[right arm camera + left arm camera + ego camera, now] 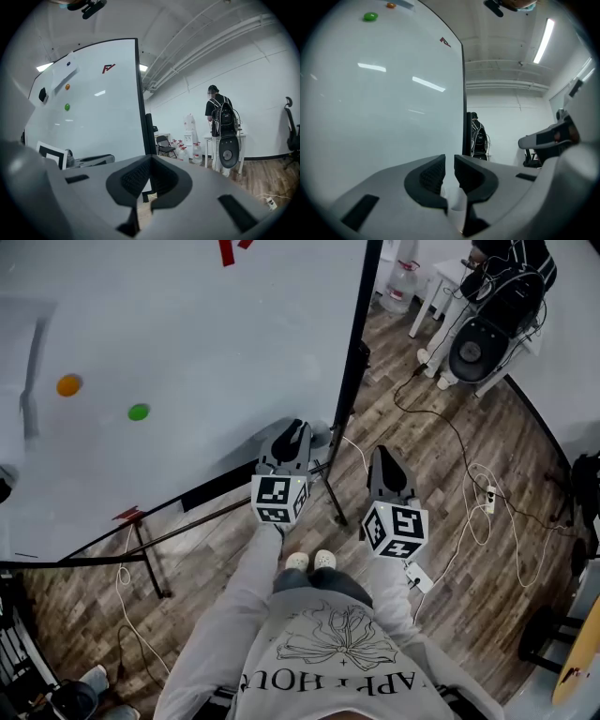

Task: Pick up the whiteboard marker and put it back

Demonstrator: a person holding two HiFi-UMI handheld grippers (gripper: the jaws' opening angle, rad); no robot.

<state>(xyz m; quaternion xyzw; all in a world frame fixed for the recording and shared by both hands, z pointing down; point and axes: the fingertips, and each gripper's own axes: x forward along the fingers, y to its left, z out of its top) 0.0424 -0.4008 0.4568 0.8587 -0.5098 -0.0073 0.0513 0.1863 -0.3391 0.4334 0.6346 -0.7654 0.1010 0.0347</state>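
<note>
The left gripper (pixel 449 161) has its jaws only a little way apart. Low down in that thin gap sits a white round stick, which looks like the whiteboard marker (pixel 457 204). The jaws press on it from both sides. Its ends cannot be seen, and the head view does not show it. The gripper points flat, along the big whiteboard (pixel 370 93) just to its left.

The right gripper (pixel 150 171) is close beside the left one. Its jaws are pressed together, and nothing is in them.

On the board there is a green dot (pixel 139 412) and an orange dot (pixel 68 384). The person's pale shoes (pixel 311 561) stand on the wooden floor (pixel 441 427). White cables (pixel 473 507) lie on the floor to the right. Far off, another person (pixel 218 112) stands by a white table (pixel 206 137), with water jugs (pixel 190 140) near it.
</note>
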